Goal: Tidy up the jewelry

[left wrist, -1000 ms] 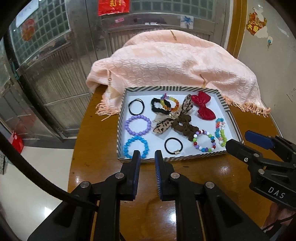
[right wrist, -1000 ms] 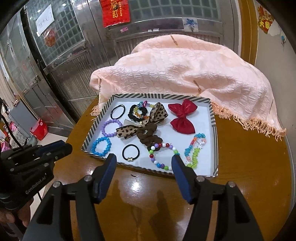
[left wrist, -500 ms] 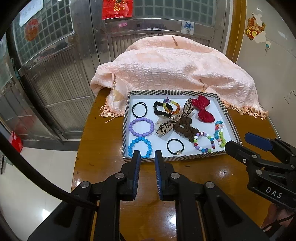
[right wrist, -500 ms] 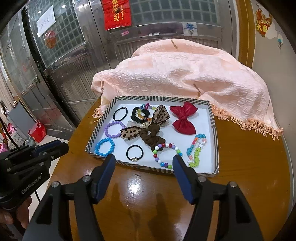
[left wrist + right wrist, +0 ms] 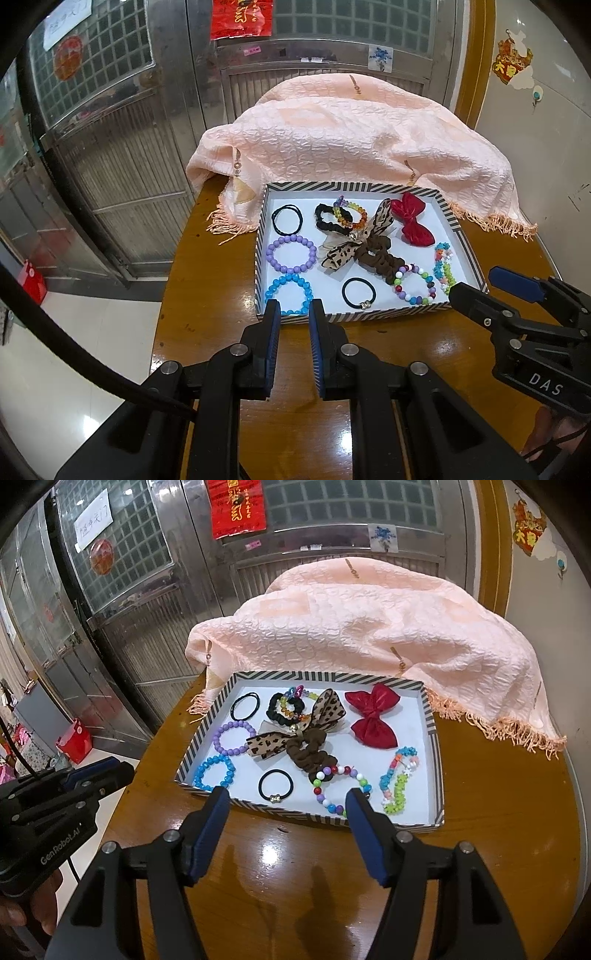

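A striped-rim white tray (image 5: 369, 316) (image 5: 306, 818) sits on a round wooden table. In it lie a blue bead bracelet (image 5: 288, 293) (image 5: 214, 772), a purple bead bracelet (image 5: 291, 253), black hair ties (image 5: 359, 292) (image 5: 276, 785), a leopard bow (image 5: 354, 240) (image 5: 295, 731), a brown scrunchie (image 5: 310, 753), a red bow (image 5: 412, 223) (image 5: 373, 720) and multicoloured bead bracelets (image 5: 340, 786). My left gripper (image 5: 293, 310) is nearly closed and empty, just before the tray's near edge by the blue bracelet. My right gripper (image 5: 286, 801) is open and empty at the tray's near edge.
A peach fringed cloth (image 5: 351, 136) (image 5: 369, 620) is heaped behind the tray. Metal doors with red paper stand behind the table. The table edge drops off to the left. The right gripper (image 5: 517, 306) shows at right in the left wrist view; the left gripper (image 5: 66, 786) at left in the right wrist view.
Both grippers have pulled back and risen slightly, so the tray looks a little farther. Jaw openings are unchanged. Nothing in the tray has moved.
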